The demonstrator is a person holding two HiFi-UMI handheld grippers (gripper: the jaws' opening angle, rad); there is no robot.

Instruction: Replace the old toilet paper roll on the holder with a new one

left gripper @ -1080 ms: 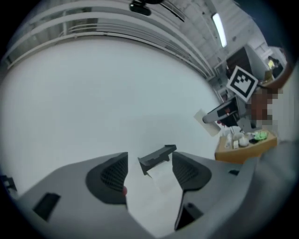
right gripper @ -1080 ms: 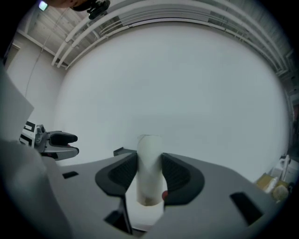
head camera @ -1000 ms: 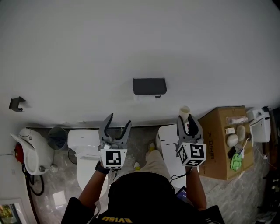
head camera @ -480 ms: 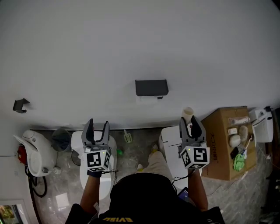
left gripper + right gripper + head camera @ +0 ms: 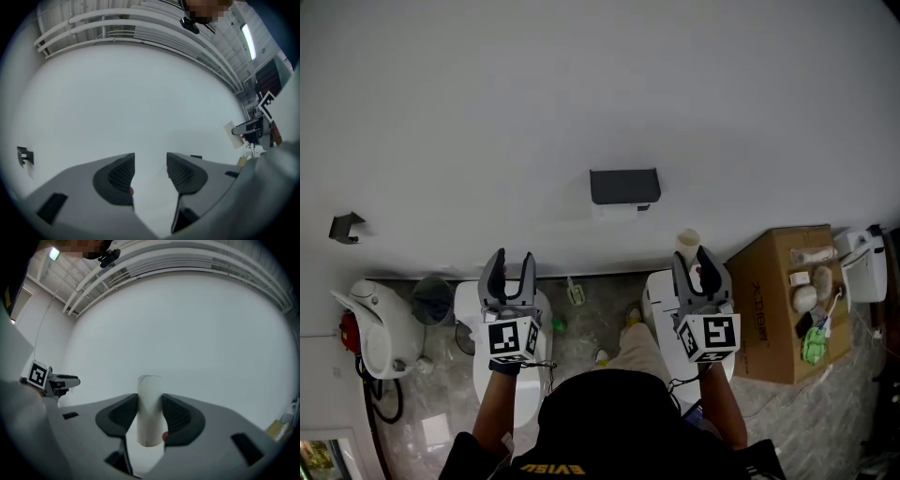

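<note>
The black paper holder (image 5: 624, 186) is fixed to the white wall, with a strip of white showing under it. Below and right of it, my right gripper (image 5: 691, 259) (image 5: 150, 405) is shut on an upright bare cardboard tube (image 5: 688, 240) (image 5: 150, 391), both pads pressing its sides. My left gripper (image 5: 510, 261) (image 5: 150, 162) is held level, below and left of the holder. It faces bare wall. Its jaws have just been closing, and they stand open with nothing between them.
A white toilet (image 5: 478, 309) sits under the left gripper, with a grey bin (image 5: 431, 294) beside it. A brown cardboard box (image 5: 764, 309) with small items on top stands at the right. A black hook (image 5: 344, 226) is on the wall at the far left.
The left gripper has swung left, away from under the holder, and its jaws have narrowed. The right gripper with the tube has shifted slightly left.
</note>
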